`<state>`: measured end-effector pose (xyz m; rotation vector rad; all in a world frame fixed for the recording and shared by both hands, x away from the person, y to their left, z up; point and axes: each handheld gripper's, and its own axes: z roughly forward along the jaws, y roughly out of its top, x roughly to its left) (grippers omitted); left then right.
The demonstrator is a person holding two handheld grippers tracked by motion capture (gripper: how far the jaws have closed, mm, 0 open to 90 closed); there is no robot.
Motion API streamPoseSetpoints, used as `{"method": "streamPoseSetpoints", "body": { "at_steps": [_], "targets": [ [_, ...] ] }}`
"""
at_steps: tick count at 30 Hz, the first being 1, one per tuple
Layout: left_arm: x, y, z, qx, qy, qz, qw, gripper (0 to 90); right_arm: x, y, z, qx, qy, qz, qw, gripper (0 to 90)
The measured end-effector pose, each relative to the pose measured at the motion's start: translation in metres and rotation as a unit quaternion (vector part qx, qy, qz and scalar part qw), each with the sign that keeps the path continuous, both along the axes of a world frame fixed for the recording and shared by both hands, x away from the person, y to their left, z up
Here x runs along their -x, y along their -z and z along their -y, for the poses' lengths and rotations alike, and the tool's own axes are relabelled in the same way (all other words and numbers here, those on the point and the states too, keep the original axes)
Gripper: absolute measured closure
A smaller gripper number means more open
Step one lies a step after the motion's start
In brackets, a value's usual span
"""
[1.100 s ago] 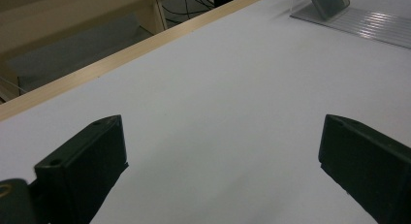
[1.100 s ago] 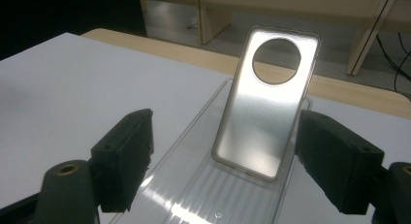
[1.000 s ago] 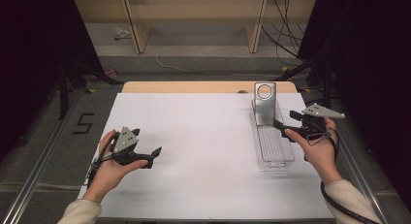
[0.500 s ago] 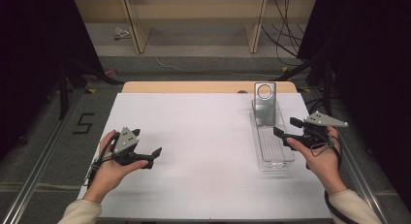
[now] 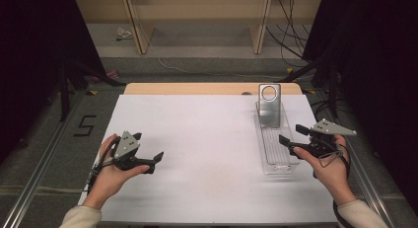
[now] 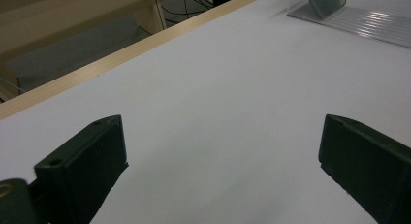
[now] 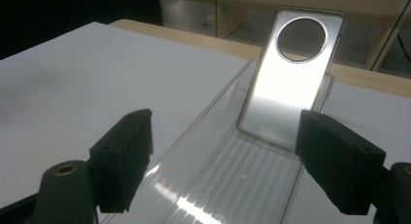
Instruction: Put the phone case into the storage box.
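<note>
White tabletop [image 5: 207, 139], a gripper at each side, both empty.

Right gripper [image 5: 292, 137] hovers with jaws spread wide just beside the clear ribbed tray [image 5: 274, 149], where a silver phone case [image 5: 269, 105] leans upright at the far end. Left gripper [image 5: 148, 161] rests wide open, well apart from them.

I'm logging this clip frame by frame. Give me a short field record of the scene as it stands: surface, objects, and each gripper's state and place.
surface: white table
object: silver phone-shaped plate with round hole, propped upright at the far end of the tray
holder: clear ribbed plastic tray, on the right side of the table
left gripper: jaws open, holding nothing, over bare table at the near left
right gripper: jaws open, holding nothing, at the tray's near right, aimed at the plate
contact: neither gripper touches the plate
</note>
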<state>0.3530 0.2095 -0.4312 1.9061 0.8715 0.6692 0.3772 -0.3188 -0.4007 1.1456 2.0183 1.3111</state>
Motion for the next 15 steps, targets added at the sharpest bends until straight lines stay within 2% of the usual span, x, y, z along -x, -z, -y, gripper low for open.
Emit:
{"method": "streamPoseSetpoints", "body": {
  "at_steps": [15],
  "targets": [
    [0.0017, 0.0010, 0.0017, 0.001, 0.003, -0.001, 1.0000, 2.8, 0.0041, 0.0035, 0.0000, 0.003, -0.006, -0.002, 1.0000, 21.8]
  ]
}}
